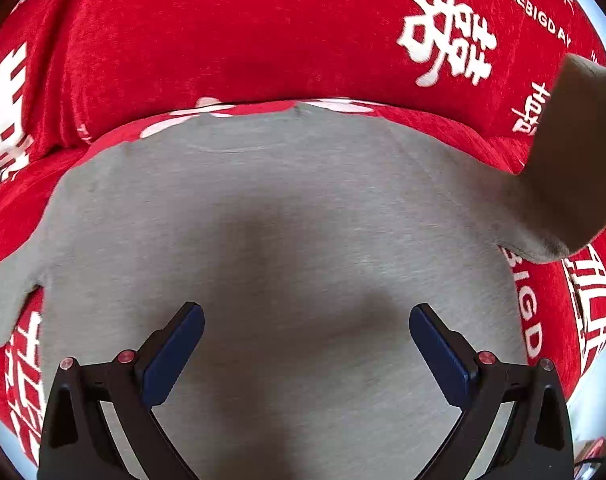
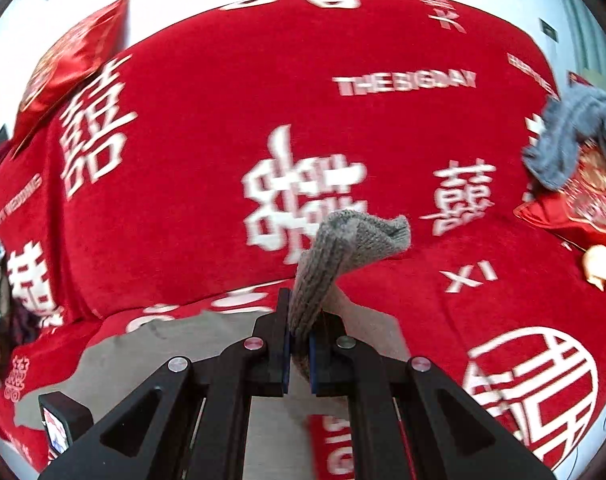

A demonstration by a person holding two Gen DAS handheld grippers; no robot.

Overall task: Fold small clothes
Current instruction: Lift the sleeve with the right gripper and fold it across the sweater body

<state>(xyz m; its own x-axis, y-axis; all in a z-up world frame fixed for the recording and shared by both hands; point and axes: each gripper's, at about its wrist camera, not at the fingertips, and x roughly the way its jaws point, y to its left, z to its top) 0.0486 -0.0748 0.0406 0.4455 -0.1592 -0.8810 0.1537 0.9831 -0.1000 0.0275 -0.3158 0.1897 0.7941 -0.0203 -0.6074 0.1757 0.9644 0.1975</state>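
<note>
The left gripper (image 1: 306, 330) hangs with its blue-padded jaws spread wide and nothing between them, above the middle of a plain grey knit garment (image 1: 263, 208) laid flat on a red velvety bedspread with white characters and lettering (image 1: 223, 32). The right gripper (image 2: 299, 344) is clamped tight on a ribbed grey cuff (image 2: 343, 240) of that garment, which rises from the jaws and flops over toward one o'clock; in the left wrist view the lifted sleeve shows as a blurred brownish-grey flap at three o'clock. Around it, a crumpled blue-grey knit item (image 2: 575, 136) lies at two o'clock on a shiny red embroidered cushion (image 2: 583, 204), and a second glossy red cushion (image 2: 71, 60) sits at ten o'clock.
</note>
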